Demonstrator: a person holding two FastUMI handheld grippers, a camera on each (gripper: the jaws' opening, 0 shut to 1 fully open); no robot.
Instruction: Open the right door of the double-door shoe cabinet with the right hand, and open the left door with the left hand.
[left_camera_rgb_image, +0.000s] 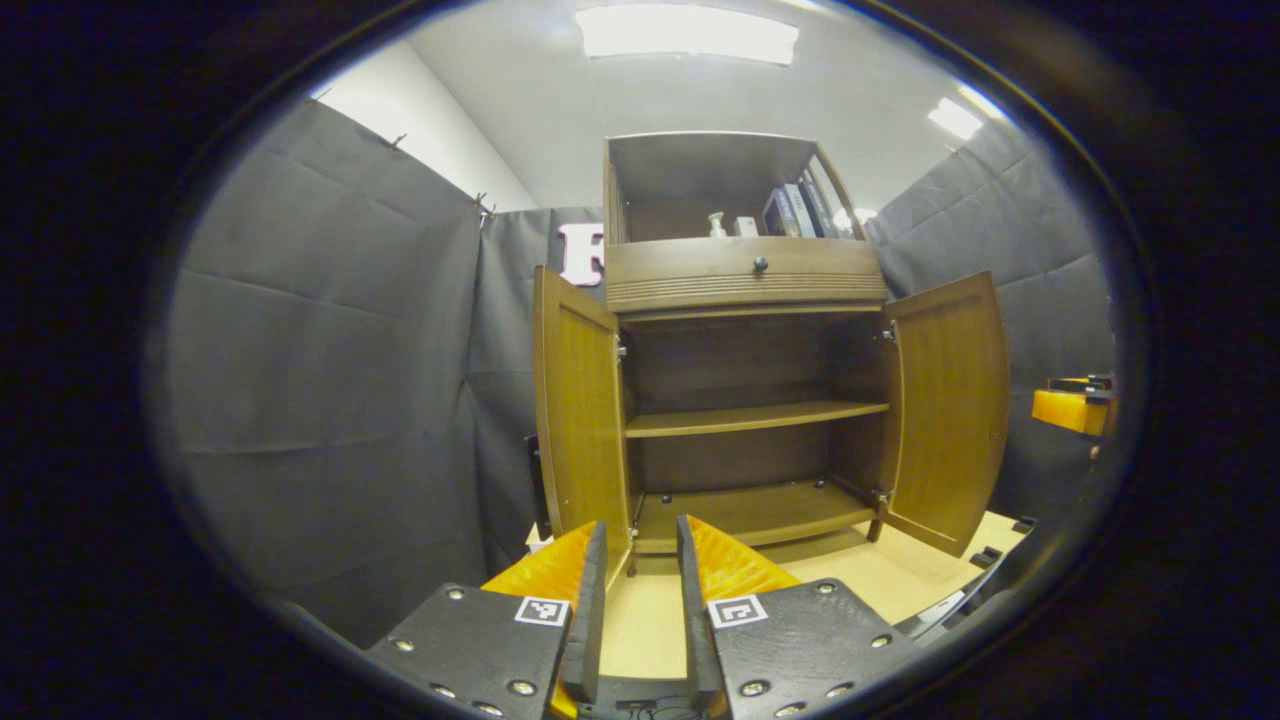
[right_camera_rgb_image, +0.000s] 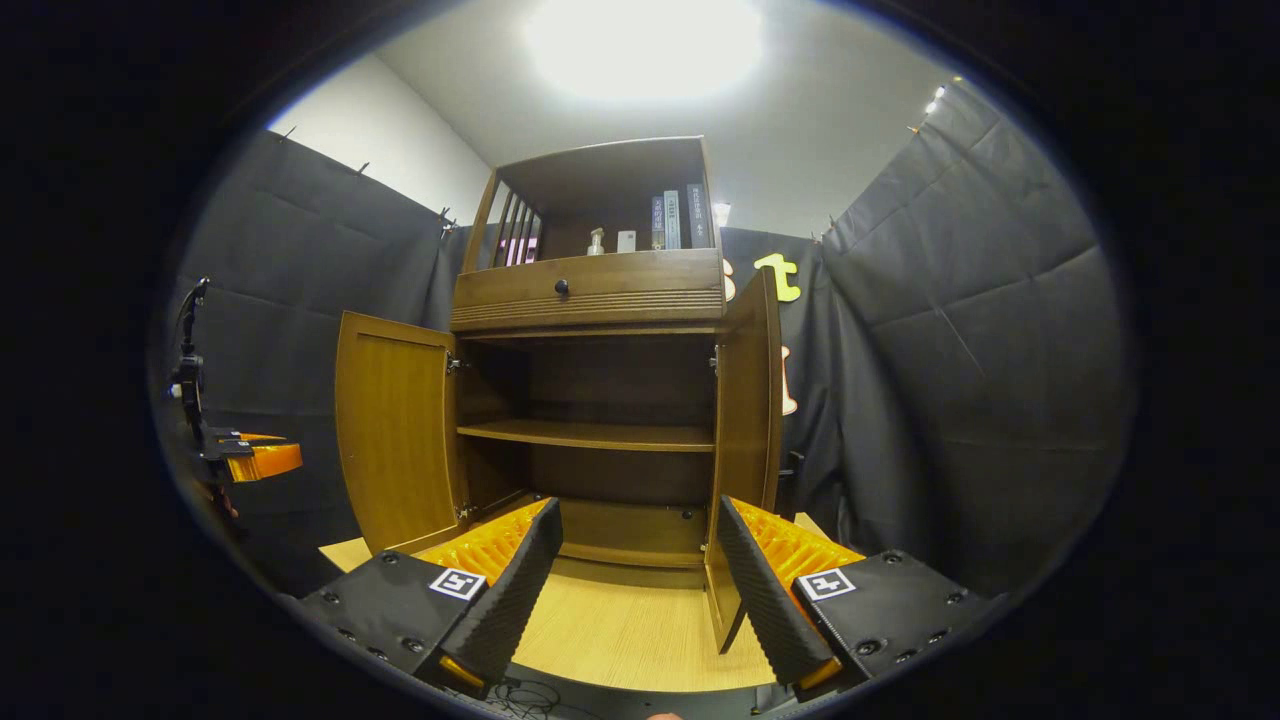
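The wooden shoe cabinet (left_camera_rgb_image: 745, 275) stands on a light wooden surface with both doors swung out. In the left gripper view the left door (left_camera_rgb_image: 575, 420) hangs just beyond my left gripper (left_camera_rgb_image: 640, 530), whose fingers stand a little apart with nothing between them. The right door (left_camera_rgb_image: 950, 410) is angled outward. In the right gripper view the right door (right_camera_rgb_image: 745, 420) stands edge-on just beyond my right gripper (right_camera_rgb_image: 638, 508), which is wide open and empty. The left door (right_camera_rgb_image: 395, 440) is opened wide. Inside are bare shelves (right_camera_rgb_image: 590, 435).
Above the doors is a drawer with a dark knob (left_camera_rgb_image: 760, 265). An open top shelf holds books (left_camera_rgb_image: 795, 210) and a small bottle (left_camera_rgb_image: 716, 224). The other gripper (left_camera_rgb_image: 1075, 408) shows far right; the left one (right_camera_rgb_image: 245, 458) shows far left. Black cloth walls surround the cabinet.
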